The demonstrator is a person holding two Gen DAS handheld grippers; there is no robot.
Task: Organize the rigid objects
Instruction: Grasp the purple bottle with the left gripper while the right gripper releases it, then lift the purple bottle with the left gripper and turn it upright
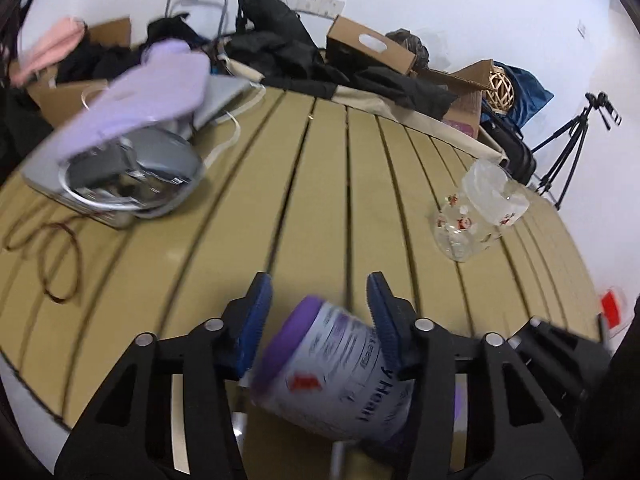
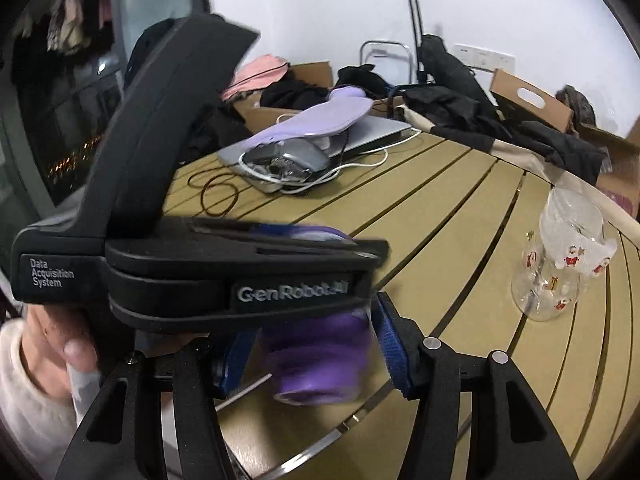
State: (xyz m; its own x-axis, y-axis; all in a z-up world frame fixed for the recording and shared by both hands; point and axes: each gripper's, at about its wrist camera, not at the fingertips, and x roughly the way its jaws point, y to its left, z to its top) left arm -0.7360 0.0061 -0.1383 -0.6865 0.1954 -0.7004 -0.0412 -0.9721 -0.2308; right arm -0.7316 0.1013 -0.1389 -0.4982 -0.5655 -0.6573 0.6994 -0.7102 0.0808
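Counted: one purple-lidded can (image 1: 344, 372), one clear glass jar (image 1: 478, 210) with red figures, lying on its side at right of frame; two grippers. Can is white with purple band and dark print, tilted, low centre. Left gripper (image 1: 320, 320) jaws wide, can between them, contact unclear; right gripper (image 2: 316, 354) likewise around the purple end; grip cannot be told. Surface: tan slatted table (image 1: 312, 200); clothes, cardboard boxes, white wall behind.
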